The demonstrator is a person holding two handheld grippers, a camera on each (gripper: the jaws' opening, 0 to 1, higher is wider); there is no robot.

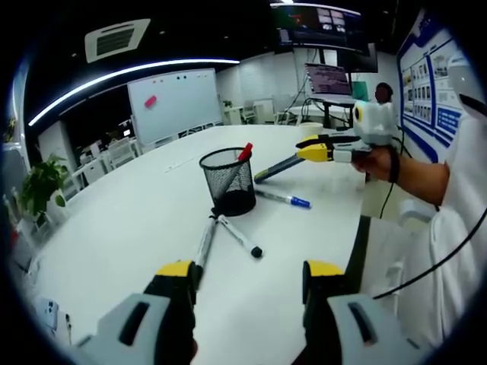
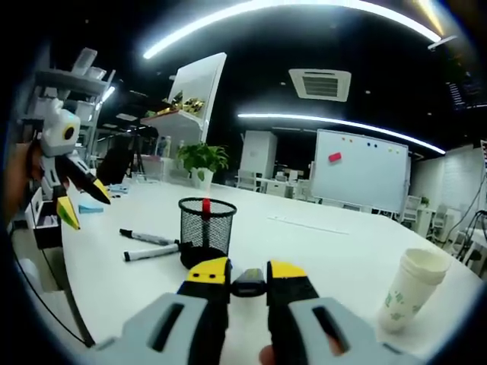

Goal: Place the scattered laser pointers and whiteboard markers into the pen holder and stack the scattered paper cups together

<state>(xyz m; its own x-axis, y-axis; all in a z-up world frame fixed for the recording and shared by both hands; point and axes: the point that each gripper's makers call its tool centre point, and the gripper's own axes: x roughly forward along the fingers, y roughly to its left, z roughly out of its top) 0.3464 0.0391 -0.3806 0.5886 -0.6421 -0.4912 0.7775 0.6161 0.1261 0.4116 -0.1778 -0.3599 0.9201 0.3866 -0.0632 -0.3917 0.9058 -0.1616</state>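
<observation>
The white desk (image 1: 137,228) fills the lower half of the left gripper view, with a whiteboard (image 1: 175,103) standing beyond it at upper centre. Near the middle of the desk stands the black mesh pen holder (image 1: 228,181), upright, with one red-capped marker (image 1: 245,152) leaning out of its rim toward the upper right. In the right gripper view the same pen holder (image 2: 205,232) sits at centre, and a stack of paper cups (image 2: 411,289) stands upright at the lower right of the frame; how many cups are nested there cannot be told. Three markers lie loose on the desk in the left gripper view: two with black caps (image 1: 240,236) fan out from the holder's base toward the bottom of the frame, forming a narrow V, and one with a blue cap (image 1: 283,199) lies just right of the holder, its long axis running left to right with the cap at the right. The right gripper (image 2: 248,280) has its fingers clamped on a dark pen-shaped object (image 2: 248,283), pointing forward toward the holder; in the left gripper view that object (image 1: 278,167) slants down toward the holder. The left gripper (image 1: 247,275) hovers at bottom centre with its fingers apart and nothing between them.
</observation>
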